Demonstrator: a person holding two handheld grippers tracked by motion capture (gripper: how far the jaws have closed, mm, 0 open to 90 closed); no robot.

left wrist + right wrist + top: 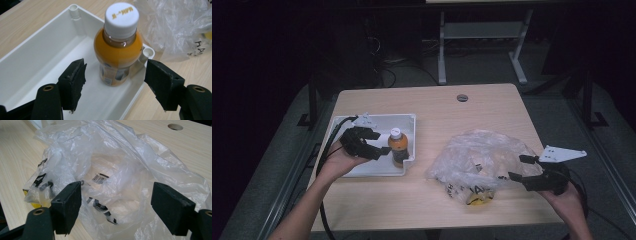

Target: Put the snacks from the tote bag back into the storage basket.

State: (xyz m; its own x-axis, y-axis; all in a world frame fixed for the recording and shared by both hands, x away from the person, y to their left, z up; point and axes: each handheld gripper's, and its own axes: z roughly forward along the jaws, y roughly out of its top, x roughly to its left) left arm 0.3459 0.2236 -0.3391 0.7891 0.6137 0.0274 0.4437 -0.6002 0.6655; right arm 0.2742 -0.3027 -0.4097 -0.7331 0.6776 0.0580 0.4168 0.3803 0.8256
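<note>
**Orange drink bottle upright in the white tray, both tools wide**

The bottle has a white screw cap printed with a short line of gold characters, too small to read. A label band wraps its lower body, with a small barcode patch near the base; its wording cannot be made out. The bottle is clear plastic, rounded at the shoulder, filled with opaque orange drink up to the neck.

It stands upright inside the white plastic tray, close to the tray's right wall and near its front right corner. The tray sits at the left edge of the table and holds the bottle alone.

The left tool is inside the tray, its jaws spread wide on either side of the bottle, pads clear of it.

A crumpled clear plastic bag lies on the right half of the table. Black block letters are printed on it, partly folded and unreadable, and a barcode sticker shows through the film. Something yellow lies at its front edge.

The right tool, near the right edge, has its jaws wide at the bag's side, gripping nothing.
</note>
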